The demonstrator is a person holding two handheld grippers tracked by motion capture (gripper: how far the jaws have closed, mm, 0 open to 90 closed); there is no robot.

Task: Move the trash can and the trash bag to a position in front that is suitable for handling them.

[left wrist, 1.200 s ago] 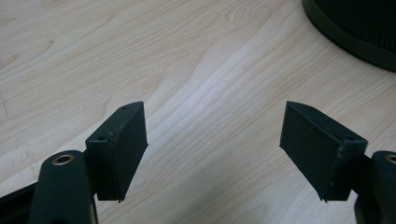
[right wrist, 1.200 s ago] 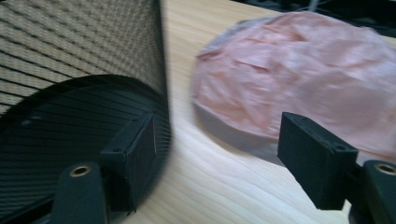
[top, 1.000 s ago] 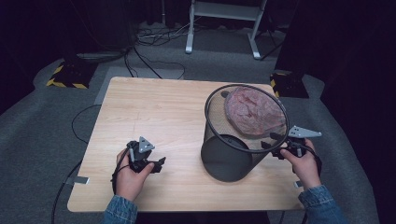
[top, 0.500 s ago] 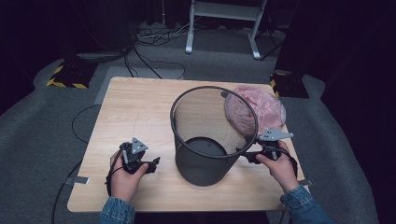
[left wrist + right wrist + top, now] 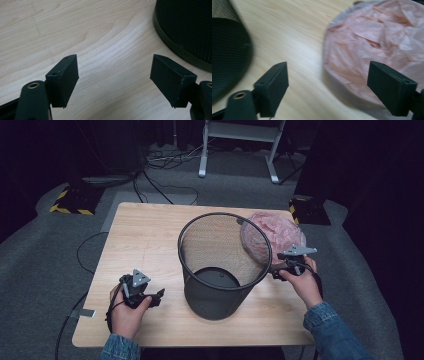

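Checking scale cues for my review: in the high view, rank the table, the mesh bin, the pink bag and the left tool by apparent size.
1. Table
2. Mesh bin
3. Pink bag, though the bin's rim hides part of it
4. Left tool, clearly smallest

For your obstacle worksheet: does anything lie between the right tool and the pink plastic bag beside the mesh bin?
Nothing visible does. The right tool stands open with bare table between its jaws, and the crumpled pink plastic bag lies just ahead, past one jaw. The black mesh wastebasket stands off to the other side, not in the path.
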